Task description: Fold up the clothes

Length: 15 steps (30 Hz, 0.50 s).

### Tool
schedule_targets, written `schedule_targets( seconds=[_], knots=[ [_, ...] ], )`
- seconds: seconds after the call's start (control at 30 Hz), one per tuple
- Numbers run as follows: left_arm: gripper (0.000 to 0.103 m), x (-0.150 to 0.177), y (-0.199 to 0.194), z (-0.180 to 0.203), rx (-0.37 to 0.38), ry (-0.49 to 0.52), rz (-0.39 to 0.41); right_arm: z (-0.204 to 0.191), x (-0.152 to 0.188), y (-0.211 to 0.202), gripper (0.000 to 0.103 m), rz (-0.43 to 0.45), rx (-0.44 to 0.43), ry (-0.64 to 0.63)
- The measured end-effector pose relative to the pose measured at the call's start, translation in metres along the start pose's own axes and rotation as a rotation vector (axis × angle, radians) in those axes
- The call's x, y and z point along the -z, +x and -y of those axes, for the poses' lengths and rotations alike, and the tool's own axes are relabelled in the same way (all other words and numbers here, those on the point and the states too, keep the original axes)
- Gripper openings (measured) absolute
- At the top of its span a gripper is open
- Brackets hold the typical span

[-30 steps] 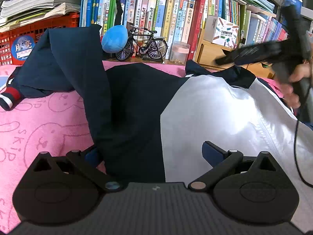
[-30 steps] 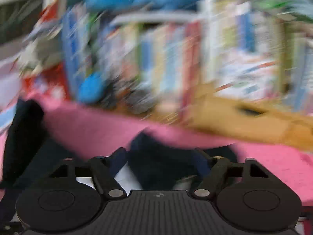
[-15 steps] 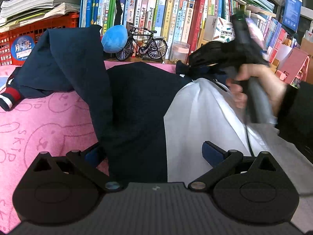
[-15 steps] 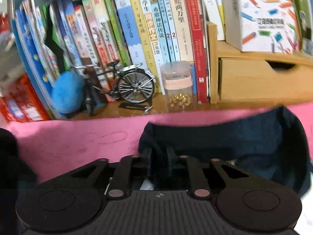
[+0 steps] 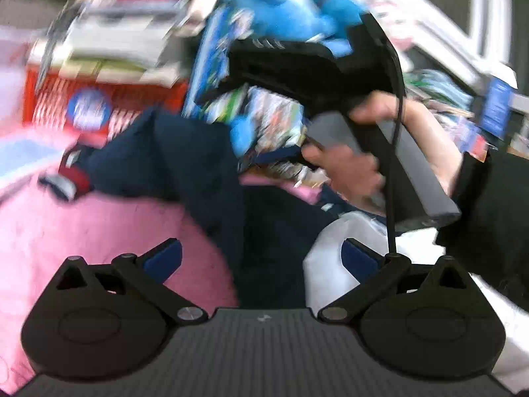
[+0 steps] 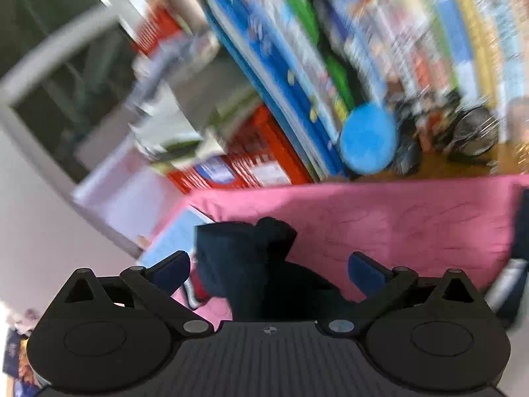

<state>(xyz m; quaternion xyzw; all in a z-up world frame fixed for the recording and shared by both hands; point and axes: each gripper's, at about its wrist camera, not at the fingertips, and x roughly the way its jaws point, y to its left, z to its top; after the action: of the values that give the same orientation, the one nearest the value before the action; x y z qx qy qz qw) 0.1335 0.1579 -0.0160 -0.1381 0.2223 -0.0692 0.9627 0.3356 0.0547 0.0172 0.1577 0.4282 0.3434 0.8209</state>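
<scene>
Fingers on both grippers are spread wide right now. On the left gripper (image 5: 261, 258) the blue pads (image 5: 162, 259) sit apart over the jacket (image 5: 205, 165), nothing pinched between them. On the right gripper (image 6: 268, 269) the jaws are opening as well, with the sleeve (image 6: 244, 258) lying loose between them and neither pad pressing on it.

From the left wrist view you can see the person's right hand (image 5: 350, 168) wrapped around the grey handle of that other gripper, held above the garment, tilted, with a black cable trailing down from it and a dark cuff at the wrist.

One garment as far as I can count: a navy jacket with a white panel (image 5: 334, 248), spread on the pink sheet (image 6: 413, 211), one red-and-white cuff (image 5: 71, 178) off to the left.

One red crate (image 5: 66, 99) behind it holds a pile of papers. Shelf has a row of books (image 6: 380, 43), too blurry to count, plus one blue ball (image 6: 367, 139).
</scene>
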Motion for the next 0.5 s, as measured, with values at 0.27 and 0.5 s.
schedule_targets(
  seconds=[0.27,0.5],
  knots=[
    [0.103,-0.005,-0.001,-0.040,0.033,-0.218,-0.017,-0.030,0.009,-0.075,0.007,0.273,-0.075,-0.004],
    [0.103,-0.004,0.002,-0.029,0.174,-0.170,-0.040,-0.015,0.115,-0.231,0.012,0.424,0.295,-0.301]
  ],
)
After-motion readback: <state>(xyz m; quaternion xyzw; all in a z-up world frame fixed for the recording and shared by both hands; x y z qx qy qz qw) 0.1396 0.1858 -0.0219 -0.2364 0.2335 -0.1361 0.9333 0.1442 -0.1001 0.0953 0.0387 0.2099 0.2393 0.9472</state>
